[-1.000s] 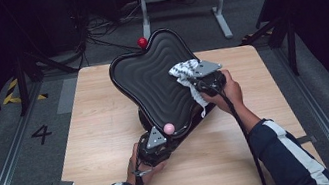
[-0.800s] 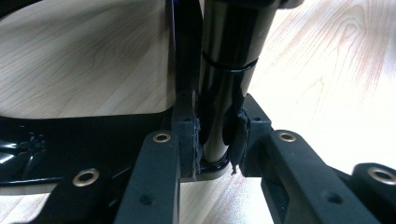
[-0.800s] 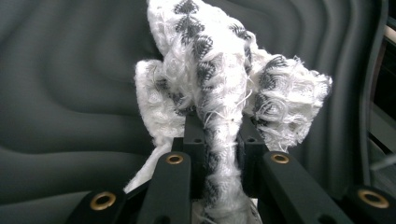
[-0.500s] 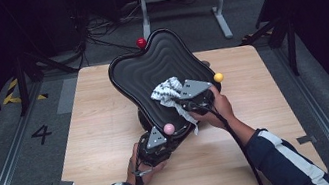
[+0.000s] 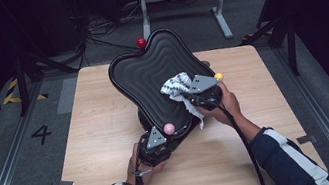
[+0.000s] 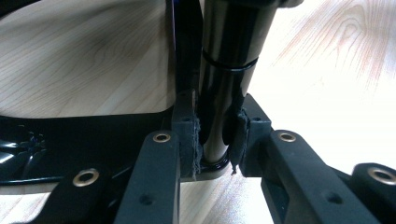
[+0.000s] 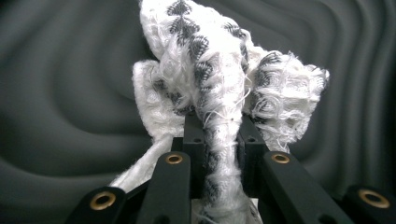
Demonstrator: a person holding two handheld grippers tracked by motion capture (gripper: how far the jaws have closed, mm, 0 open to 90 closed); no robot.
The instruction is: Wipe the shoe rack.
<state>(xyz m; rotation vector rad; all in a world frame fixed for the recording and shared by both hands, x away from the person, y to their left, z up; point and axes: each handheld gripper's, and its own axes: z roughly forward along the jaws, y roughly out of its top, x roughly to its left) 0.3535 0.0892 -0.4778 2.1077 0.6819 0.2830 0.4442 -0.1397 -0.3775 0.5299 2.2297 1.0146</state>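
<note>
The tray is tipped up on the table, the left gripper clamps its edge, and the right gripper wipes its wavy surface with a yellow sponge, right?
Not a sponge: in the right gripper view the right gripper pinches a white cloth with dark patterning against the black tray. The rest holds.

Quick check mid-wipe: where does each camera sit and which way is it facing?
High view: above the table's near side, looking forward and down; forearms, left gripper, right gripper.
Left gripper view: along its jaws, clamped on the black tray's glossy post.
Right gripper view: along its jaws, gripping the cloth against the ribbed tray.
Shared: tray, cloth.
</note>
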